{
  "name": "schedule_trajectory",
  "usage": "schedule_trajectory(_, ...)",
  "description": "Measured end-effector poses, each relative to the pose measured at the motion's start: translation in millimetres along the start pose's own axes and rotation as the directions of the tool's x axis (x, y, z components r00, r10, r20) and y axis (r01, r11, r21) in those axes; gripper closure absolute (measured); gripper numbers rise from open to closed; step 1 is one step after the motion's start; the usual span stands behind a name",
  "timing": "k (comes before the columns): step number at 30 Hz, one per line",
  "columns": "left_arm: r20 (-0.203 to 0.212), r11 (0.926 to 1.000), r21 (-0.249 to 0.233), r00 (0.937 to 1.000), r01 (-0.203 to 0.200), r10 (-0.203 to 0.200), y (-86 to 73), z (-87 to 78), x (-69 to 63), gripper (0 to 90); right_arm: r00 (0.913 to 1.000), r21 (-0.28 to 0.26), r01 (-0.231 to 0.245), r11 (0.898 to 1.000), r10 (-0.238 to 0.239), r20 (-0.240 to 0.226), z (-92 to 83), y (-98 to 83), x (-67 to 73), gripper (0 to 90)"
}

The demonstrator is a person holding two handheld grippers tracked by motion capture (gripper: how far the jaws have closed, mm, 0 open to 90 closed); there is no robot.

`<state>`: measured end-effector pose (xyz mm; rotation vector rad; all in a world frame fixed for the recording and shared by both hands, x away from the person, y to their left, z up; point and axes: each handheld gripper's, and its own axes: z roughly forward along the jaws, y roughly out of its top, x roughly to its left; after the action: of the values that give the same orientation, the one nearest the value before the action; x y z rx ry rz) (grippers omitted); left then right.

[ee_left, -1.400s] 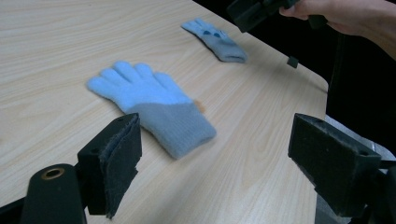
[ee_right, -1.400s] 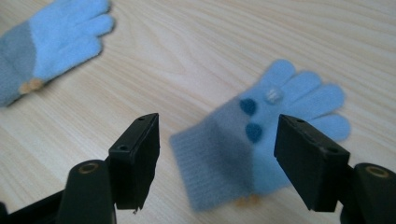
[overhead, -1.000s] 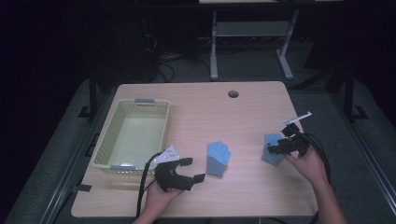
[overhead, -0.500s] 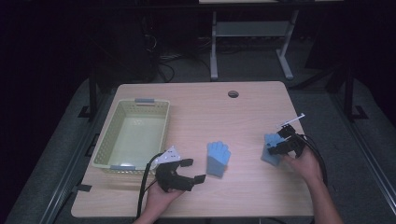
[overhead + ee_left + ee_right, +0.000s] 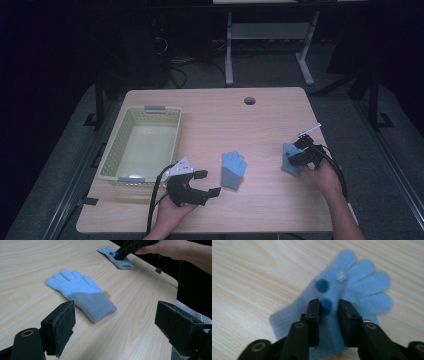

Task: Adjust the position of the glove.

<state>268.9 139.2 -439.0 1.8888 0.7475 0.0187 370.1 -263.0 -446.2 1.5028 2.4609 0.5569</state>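
Worktop holdings, as I see them with a gripper in each hand.

Item: my right gripper point(image 5: 296, 156), near the worktop's right edge, tips down on a blue glove point(image 5: 352, 290). Its jaws have just been closing; they stand narrow, a fold of the glove's fabric with a dark pompom between them. The pads look to press on the knit. The glove lies flat on the wood, fingers spread away from my jaws, a second dark pompom and a small white tag on its back.

Item: my left gripper point(image 5: 196, 186), near the front edge, jaws spread wide, nothing between them.

Item: second blue glove point(image 5: 80, 293), light blue fingers, grey-blue cuff, flat on the worktop just ahead of my left jaws, untouched, about midway along the front half.

Item: pale green basket point(image 5: 112, 160), slotted walls, by the left edge, beside my left gripper.

Item: round cable hole point(image 5: 249, 100) near the back edge.

Obstructions: bare wood lies between the two gloves.
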Motion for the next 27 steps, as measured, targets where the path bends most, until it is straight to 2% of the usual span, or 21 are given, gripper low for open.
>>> schedule_trajectory(4, -0.006, 1.0, 0.0, 1.0, -0.005, 0.005, -0.1, -0.1, -1.1, 16.4, 1.0, -0.003, 0.005, 1.0, -0.005, -0.002, 0.1, 0.5, 2.0, 79.4)
schedule_trajectory(5, -0.006, 1.0, 0.004, 1.0, -0.006, 0.006, 0.3, -0.4, -1.3, 16.4, 0.9997, 0.003, -0.016, 1.0, 0.016, -0.016, -0.6, 0.6, 1.0, 80.7)
schedule_trajectory(14, -0.011, 0.9999, -0.01, 0.9999, -0.004, 0.004, 1.2, -2.9, -0.4, 16.4, 0.998, -0.014, -0.052, 0.999, 0.051, -0.037, -8.0, -1.1, -2.3, 82.0)
schedule_trajectory(18, -0.011, 0.9999, -0.013, 0.9999, -0.006, 0.005, 2.5, -3.9, 0.2, 16.4, 0.9982, -0.032, -0.048, 0.998, 0.047, -0.037, -16.2, -0.8, 1.7, 82.1)
schedule_trajectory(21, -0.012, 0.9999, -0.015, 0.9999, 0.001, -0.001, 2.0, -3.8, 1.3, 16.4, 0.9971, -0.066, -0.053, 0.996, 0.049, -0.058, -23.4, 0.3, 4.8, 82.1)
schedule_trajectory(27, -0.016, 0.9998, -0.017, 0.9999, -0.007, 0.007, 3.7, -5.5, 0.3, 16.4, 0.9974, -0.097, -0.026, 0.995, 0.019, -0.069, -35.5, 6.7, 17.4, 82.1)
